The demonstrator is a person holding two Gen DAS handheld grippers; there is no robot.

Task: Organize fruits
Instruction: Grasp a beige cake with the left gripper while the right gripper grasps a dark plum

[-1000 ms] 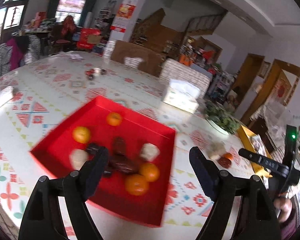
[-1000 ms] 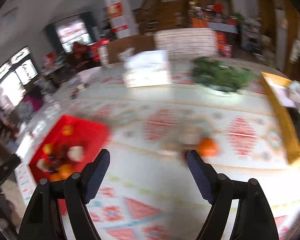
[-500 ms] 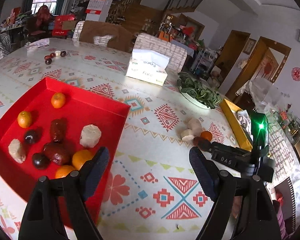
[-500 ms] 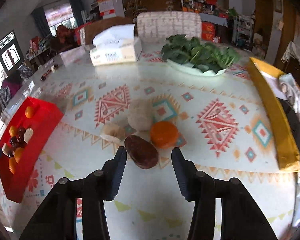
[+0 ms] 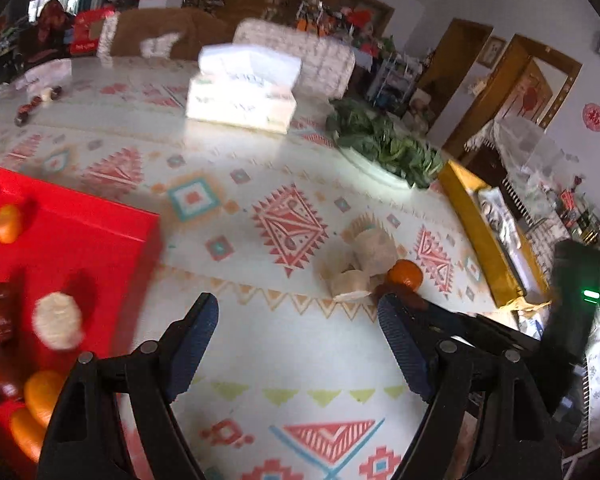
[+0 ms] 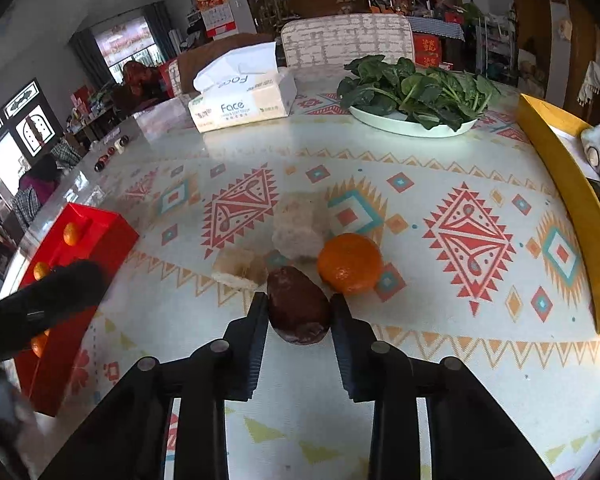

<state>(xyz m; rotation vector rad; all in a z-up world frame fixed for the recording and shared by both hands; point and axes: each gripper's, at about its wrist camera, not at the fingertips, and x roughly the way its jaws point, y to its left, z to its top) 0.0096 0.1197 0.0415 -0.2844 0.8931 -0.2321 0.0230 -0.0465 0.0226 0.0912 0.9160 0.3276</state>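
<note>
Fruit first: a dark brown fruit (image 6: 298,308) lies on the tabletop (image 6: 440,360), long axis pointing away from the camera, right between the right gripper's (image 6: 299,312) fingers (image 6: 256,320), which close around its sides and seem to touch it. An orange (image 6: 349,257) sits just beside it, with two pale pieces (image 6: 296,226) behind. The red tray (image 6: 112,236) lies well to the left. The left gripper (image 5: 298,344) hovers wide open, empty, farther from the pile, so the right hand looks best placed.
</note>
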